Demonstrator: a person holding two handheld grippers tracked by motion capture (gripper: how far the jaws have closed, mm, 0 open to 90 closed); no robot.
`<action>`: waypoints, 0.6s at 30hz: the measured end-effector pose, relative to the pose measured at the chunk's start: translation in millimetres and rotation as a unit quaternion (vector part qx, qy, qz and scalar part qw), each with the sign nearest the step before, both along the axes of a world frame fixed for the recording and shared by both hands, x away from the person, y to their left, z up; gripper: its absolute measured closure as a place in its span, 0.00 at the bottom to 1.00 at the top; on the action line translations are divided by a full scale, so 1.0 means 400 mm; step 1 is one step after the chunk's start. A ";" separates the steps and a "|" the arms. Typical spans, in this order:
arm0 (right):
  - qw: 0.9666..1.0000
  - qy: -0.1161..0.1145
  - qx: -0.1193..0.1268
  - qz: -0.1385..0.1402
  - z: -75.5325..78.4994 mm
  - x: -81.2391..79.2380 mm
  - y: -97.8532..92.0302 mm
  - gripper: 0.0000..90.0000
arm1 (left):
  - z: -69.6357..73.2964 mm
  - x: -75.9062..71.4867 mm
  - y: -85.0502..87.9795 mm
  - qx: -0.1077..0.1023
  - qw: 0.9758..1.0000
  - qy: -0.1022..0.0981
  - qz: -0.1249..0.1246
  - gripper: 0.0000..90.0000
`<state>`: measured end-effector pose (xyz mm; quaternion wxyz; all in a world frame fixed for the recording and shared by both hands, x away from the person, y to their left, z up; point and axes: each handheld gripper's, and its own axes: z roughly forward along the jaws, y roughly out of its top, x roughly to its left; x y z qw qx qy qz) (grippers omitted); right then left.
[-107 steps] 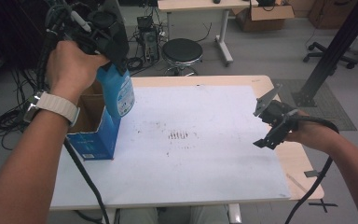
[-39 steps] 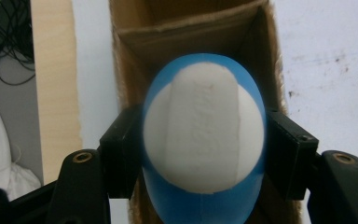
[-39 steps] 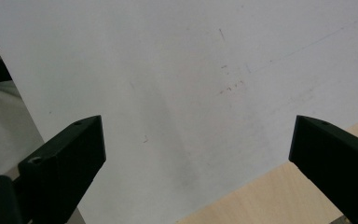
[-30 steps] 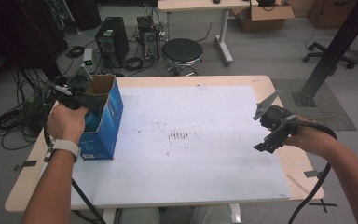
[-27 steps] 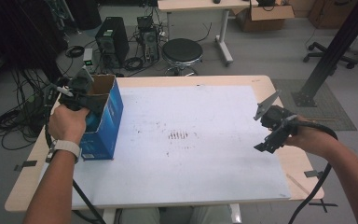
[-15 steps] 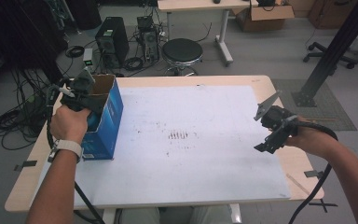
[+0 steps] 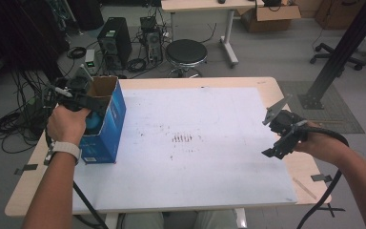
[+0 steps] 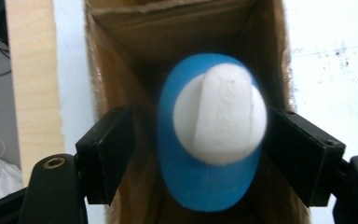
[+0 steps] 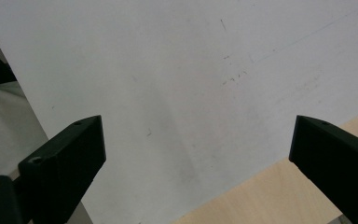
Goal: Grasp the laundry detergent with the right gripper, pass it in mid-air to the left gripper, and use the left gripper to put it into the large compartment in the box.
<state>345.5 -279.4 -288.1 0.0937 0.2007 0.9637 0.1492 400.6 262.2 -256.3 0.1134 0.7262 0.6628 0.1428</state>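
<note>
A blue bottle with a white cap [image 8: 212, 135] stands inside an open blue cardboard box [image 7: 108, 119] at the table's left edge. My left gripper [image 8: 198, 140] points down into the box mouth with the bottle between its jaws. The jaws have just been opening. The left pad [image 8: 107, 154] stands clear of the bottle and the right pad [image 8: 298, 154] is at the edge of the cap. In the high view the left gripper [image 7: 83, 95] sits at the box top. My right gripper [image 7: 280, 136] hovers open over the white sheet's right edge, with nothing in it [image 9: 196, 140].
A large white sheet [image 7: 190, 143] covers most of the wooden table [image 7: 305, 167], with dark smudges at its middle. Behind the table stand a black stool [image 7: 186, 51], computer towers [image 7: 112, 40] and cables. A dark post [image 7: 336, 52] rises at the right.
My left hand has come down from high above the box, where it held the blue bottle, to the box mouth. The right hand has stayed put.
</note>
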 end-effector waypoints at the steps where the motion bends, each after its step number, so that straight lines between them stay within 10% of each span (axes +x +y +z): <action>1: 1.000 0.000 0.000 0.000 0.000 0.000 0.000 0.04 | 0.000 0.000 0.000 0.000 1.000 0.000 0.000 0.28; 18: 1.000 -0.004 0.003 -0.005 0.024 -0.018 -0.005 0.04 | 0.121 -0.036 -0.051 0.001 0.999 -0.017 -0.045 0.14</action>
